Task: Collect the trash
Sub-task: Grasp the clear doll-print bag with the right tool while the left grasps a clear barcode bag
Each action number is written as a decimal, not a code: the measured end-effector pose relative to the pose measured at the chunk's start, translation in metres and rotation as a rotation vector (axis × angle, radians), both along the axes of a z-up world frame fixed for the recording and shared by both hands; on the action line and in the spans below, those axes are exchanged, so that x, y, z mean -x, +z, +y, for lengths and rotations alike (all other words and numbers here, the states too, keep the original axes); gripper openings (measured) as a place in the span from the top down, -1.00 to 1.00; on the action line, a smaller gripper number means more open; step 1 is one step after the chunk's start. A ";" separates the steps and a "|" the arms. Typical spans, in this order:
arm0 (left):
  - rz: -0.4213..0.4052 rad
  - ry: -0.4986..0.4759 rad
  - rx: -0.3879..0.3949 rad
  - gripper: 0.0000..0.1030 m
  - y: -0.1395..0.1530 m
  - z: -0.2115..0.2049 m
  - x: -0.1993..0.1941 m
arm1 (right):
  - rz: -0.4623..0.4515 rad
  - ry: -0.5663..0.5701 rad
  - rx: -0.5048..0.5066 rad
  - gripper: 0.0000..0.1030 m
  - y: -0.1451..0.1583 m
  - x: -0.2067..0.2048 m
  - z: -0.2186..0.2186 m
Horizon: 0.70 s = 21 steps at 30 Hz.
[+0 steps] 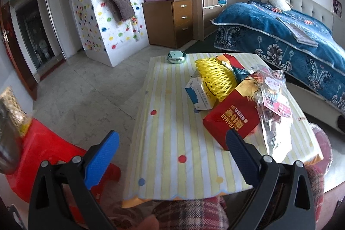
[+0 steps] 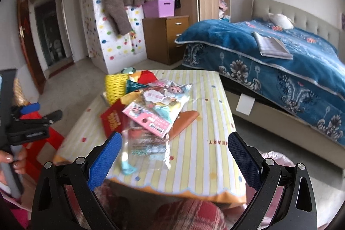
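A heap of trash lies on a small table with a striped yellow cloth (image 1: 172,122). It holds a yellow foam net (image 1: 213,77), a small blue and white carton (image 1: 199,94), a red box (image 1: 232,120) and a clear toy wrapper (image 1: 273,111). My left gripper (image 1: 172,143) hovers open above the table's near left part, with nothing between its fingers. In the right wrist view the yellow foam net (image 2: 115,86), the red box (image 2: 113,120) and the clear toy wrapper (image 2: 157,109) lie ahead of my right gripper (image 2: 174,146), which is open and empty over the near edge.
A red plastic stool (image 1: 41,150) stands left of the table. A small teal tin (image 1: 176,57) sits at the table's far edge. A bed with a blue blanket (image 2: 280,57) runs along the right. A wooden drawer unit (image 1: 170,21) and a dotted white cabinet (image 1: 107,21) stand behind.
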State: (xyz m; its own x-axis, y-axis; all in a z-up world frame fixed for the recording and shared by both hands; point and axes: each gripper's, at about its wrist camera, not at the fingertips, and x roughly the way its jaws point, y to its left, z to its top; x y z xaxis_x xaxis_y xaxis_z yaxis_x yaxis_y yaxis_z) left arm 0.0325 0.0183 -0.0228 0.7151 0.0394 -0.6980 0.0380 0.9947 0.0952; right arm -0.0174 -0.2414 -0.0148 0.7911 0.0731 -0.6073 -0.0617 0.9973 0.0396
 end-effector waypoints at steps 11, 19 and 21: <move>0.033 0.024 -0.001 -0.87 -0.022 0.000 -0.050 | 0.052 0.031 -0.050 -0.31 -0.030 -0.066 0.001; 0.018 0.017 -0.010 -0.87 -0.024 -0.005 -0.083 | 0.132 0.091 -0.146 -0.56 -0.053 -0.111 0.002; 0.021 0.012 -0.011 -0.87 -0.026 -0.008 -0.087 | 0.159 0.097 -0.176 -0.58 -0.060 -0.123 0.003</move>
